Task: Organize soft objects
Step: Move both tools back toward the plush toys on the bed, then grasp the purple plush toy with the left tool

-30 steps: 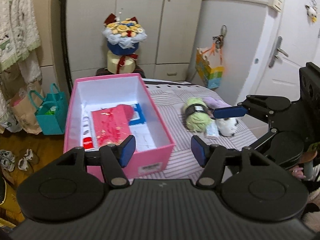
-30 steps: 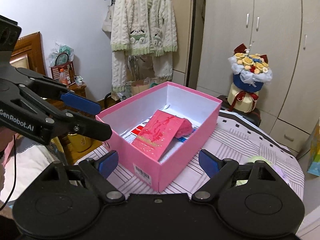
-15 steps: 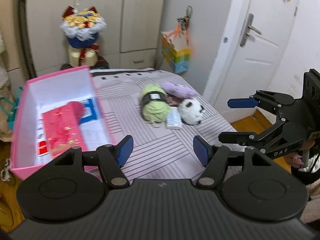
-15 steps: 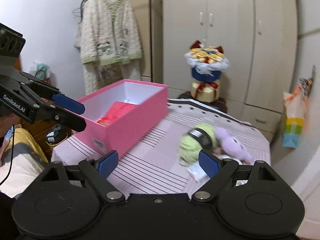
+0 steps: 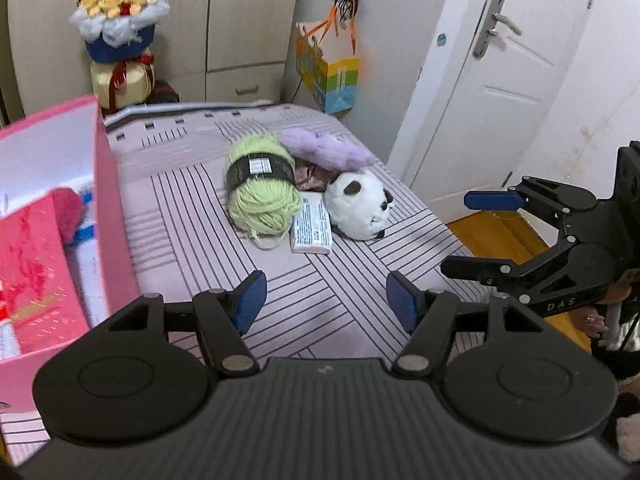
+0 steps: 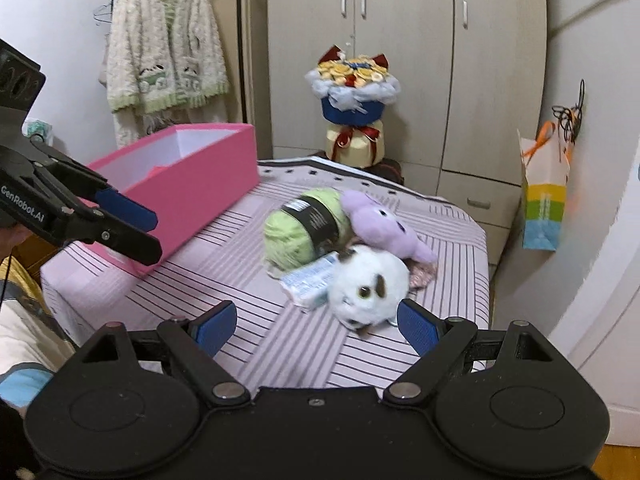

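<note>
Left wrist view: a fuzzy green yarn ball [image 5: 262, 196], banded in black, is seen at 12 o'clock beside a plush panda [image 5: 358, 206]. Both the left hand-held gripper [image 5: 323, 304] and right hand-held gripper [image 6: 316, 326] are held apart, empty; "GenRobot.AI" is printed on the left one.

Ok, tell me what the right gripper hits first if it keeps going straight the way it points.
Probably the white plush toy: it lies just ahead of the open right gripper, slightly toward its right finger. Depth is unclear.
</note>
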The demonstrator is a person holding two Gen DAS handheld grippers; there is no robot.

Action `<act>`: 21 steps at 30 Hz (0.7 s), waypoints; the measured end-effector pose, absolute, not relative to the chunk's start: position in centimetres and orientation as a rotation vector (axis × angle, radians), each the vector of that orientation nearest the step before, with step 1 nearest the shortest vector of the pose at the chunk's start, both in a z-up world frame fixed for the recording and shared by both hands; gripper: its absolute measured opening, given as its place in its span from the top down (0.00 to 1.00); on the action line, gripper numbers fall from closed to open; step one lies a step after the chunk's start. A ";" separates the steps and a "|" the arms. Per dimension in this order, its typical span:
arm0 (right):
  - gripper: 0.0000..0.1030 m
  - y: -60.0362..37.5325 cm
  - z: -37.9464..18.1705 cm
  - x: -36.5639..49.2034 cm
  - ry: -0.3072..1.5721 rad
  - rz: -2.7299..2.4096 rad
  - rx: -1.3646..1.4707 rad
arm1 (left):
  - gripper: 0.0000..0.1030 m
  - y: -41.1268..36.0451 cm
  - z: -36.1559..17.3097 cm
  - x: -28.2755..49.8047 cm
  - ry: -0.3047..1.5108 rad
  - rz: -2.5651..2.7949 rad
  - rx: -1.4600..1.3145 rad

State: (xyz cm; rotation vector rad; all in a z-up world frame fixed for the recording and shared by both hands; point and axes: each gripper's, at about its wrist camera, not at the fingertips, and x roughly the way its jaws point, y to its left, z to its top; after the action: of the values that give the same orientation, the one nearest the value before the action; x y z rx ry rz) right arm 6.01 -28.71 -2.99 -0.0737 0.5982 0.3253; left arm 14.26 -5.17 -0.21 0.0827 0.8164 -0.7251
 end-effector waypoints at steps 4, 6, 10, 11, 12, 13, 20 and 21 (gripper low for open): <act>0.12 -29.4 -4.2 7.4 0.613 0.322 -0.060 | 0.38 -6.2 -1.6 15.7 0.847 -0.739 0.057; 0.12 -29.9 -4.6 8.2 0.613 0.331 -0.038 | 0.38 -6.9 -2.2 16.2 0.841 -0.739 0.049; 0.12 -31.5 -4.2 10.3 0.603 0.346 0.030 | 0.40 -8.3 -3.1 16.7 0.804 -0.722 0.068; 0.12 -32.0 -4.0 11.0 0.600 0.349 0.052 | 0.41 -8.6 -3.3 16.9 0.799 -0.723 0.064; 0.12 -32.3 -3.9 11.7 0.600 0.353 0.074 | 0.41 -8.8 -3.3 17.2 0.798 -0.728 0.055; 0.12 -32.7 -3.8 12.4 0.600 0.364 0.098 | 0.41 -9.1 -3.4 17.5 0.797 -0.734 0.039; 0.09 -34.1 -4.9 16.5 0.610 0.421 0.213 | 0.43 -10.4 -1.9 21.3 0.748 -0.721 -0.103; 0.09 -34.2 -5.3 17.2 0.615 0.424 0.228 | 0.43 -10.6 -1.7 21.8 0.732 -0.715 -0.118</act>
State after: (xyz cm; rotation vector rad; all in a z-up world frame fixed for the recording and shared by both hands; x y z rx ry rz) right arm 17.19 -34.24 -5.25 0.2276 0.6151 0.4240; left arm 21.84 -10.63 -1.68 -0.1182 0.7323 -0.7151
